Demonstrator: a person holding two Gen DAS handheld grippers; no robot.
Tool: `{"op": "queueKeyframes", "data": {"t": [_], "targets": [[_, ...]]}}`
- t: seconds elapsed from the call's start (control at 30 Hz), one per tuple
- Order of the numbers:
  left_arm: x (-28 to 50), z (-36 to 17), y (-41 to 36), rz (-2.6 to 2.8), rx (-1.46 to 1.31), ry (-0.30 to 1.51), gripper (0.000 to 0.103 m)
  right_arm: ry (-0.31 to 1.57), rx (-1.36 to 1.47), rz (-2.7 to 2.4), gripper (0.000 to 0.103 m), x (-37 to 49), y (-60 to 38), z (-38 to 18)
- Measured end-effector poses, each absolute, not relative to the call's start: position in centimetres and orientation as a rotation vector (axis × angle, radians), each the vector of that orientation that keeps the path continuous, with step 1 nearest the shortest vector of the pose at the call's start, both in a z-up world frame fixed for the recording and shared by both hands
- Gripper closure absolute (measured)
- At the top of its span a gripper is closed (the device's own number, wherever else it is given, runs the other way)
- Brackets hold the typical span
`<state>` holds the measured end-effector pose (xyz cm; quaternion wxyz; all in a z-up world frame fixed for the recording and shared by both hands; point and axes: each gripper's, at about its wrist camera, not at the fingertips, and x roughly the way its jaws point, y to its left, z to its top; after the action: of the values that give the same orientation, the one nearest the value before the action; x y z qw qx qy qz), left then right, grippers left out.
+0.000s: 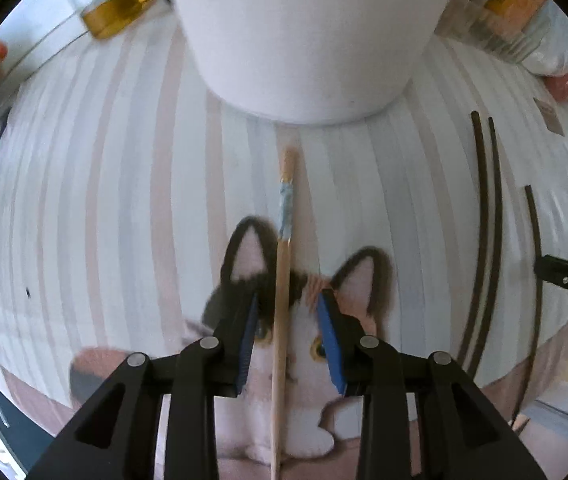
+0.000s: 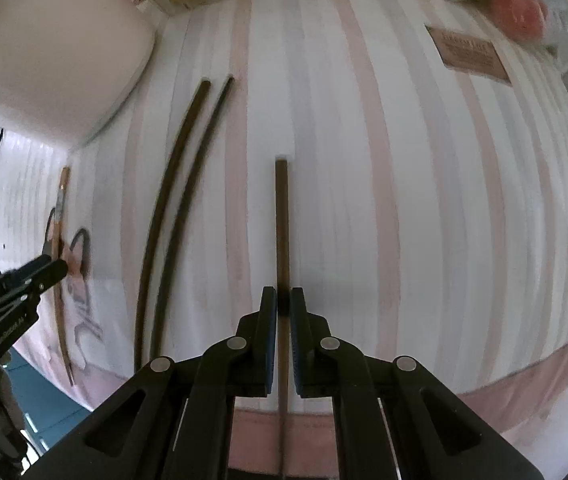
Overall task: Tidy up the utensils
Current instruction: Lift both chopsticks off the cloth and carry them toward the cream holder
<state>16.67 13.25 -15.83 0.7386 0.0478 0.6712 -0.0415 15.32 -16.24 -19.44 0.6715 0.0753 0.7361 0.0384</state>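
Note:
A light wooden chopstick (image 1: pixel 288 168) with a blue-taped band lies on the striped cat-print mat (image 1: pixel 103 200), running between the pads of my left gripper (image 1: pixel 288 296). The jaws stand open, with a gap on each side of the stick. My right gripper (image 2: pixel 283 292) is shut on a dark chopstick (image 2: pixel 281 208), which lies along the mat (image 2: pixel 404 200). To its left, two more dark chopsticks (image 2: pixel 171 200) rest side by side. The left gripper (image 2: pixel 55 268) shows at the right wrist view's left edge, by the light chopstick (image 2: pixel 61 200).
A tall white container (image 1: pixel 304 40) stands on the mat just beyond the light chopstick. A bottle of yellow liquid (image 1: pixel 111 16) and packages (image 1: pixel 516 0) line the far side. A brown label (image 2: pixel 468 54) sits on the mat's far right, near a red object (image 2: pixel 516 8).

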Motion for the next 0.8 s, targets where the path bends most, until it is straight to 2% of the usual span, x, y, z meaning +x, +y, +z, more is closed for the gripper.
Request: {"op": "queueKeyframes", "data": {"t": [0.03, 0.1, 0.13, 0.33, 0.5, 0.67, 0.8], "targets": [[16.8, -15.8, 13.3, -0.091, 0.111, 1.463, 0.077, 1.658, 0.156, 0.085, 0.096, 15.5, -16.1, -19.4], [16.8, -15.6, 13.4, -0.082, 0.097, 1.454, 0.095, 1.66, 0.123, 0.086, 0.096, 15.1, -15.1, -19.2], [17.0, -15.6, 13.6, -0.063, 0.093, 1.458, 0.098, 1.659, 0.114, 0.079, 0.097, 15.5, -14.4, -19.3], [17.8, -16.2, 17.2, 0.021, -0.091, 1.506, 0.098, 1.661, 0.279, 0.048, 0.097, 15.6, -15.9, -19.2], [18.5, -16.2, 20.2, -0.017, -0.096, 1.536, 0.097, 1.681, 0.26, 0.064, 0.096, 16.5, -15.7, -19.5], [19.4, -16.1, 17.2, -0.075, -0.036, 1.563, 0.081, 1.731, 0.158, 0.087, 0.096, 17.1, -14.4, -19.8], [19.1, -16.2, 16.2, -0.065, 0.058, 1.545, 0.079, 1.742, 0.093, 0.085, 0.096, 17.1, -12.1, -19.8]]}}
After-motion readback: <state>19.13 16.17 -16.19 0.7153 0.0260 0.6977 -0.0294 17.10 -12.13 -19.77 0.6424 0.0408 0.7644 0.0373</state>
